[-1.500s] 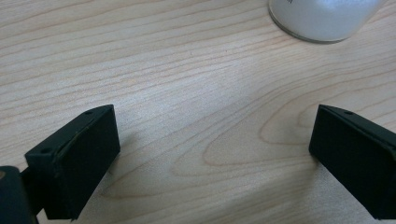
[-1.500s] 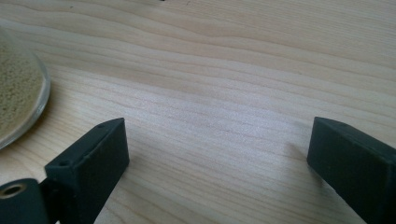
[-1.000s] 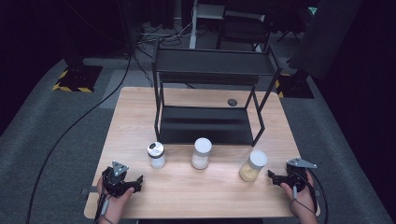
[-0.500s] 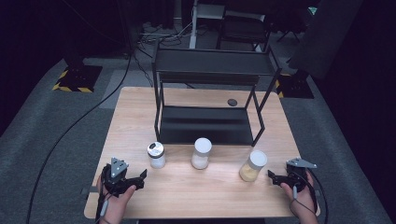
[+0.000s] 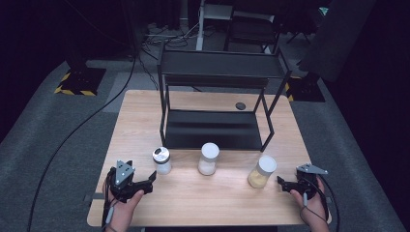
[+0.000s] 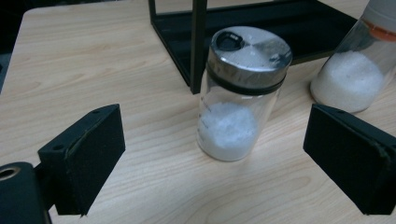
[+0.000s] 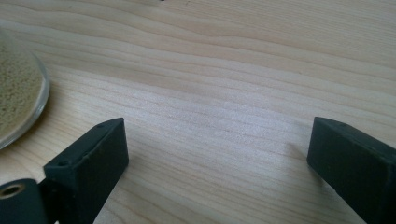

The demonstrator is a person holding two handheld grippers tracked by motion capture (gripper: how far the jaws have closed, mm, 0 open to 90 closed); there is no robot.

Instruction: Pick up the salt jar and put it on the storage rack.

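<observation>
Three jars stand in a row on the wooden table [image 5: 145, 111]. At the left is a small glass shaker with a metal lid [image 5: 162, 160] [image 6: 239, 88], holding white grains. In the middle is a white-lidded jar of white powder [image 5: 208, 158] [image 6: 357, 70]. At the right is a jar of yellow-brown grains [image 5: 262, 171] [image 7: 16, 93]. My left gripper [image 5: 151, 181] [image 6: 219, 163] stands open just short of the shaker, nothing between its jaws. At the table's right front my right gripper [image 5: 281, 182] [image 7: 219, 163] stands open beside the yellow jar, over bare wood.
A black two-tier metal rack [image 5: 217, 96] stands at the middle and back of the table, one leg [image 6: 198, 46] right behind the shaker. A small dark disc [image 5: 240, 105] lies on the table by the rack. Cables [image 5: 72, 135] run over the grey floor at the left.
My left gripper has moved a little right and forward toward the shaker, turning its jaws to face it. The right gripper and the jars have stayed put.
</observation>
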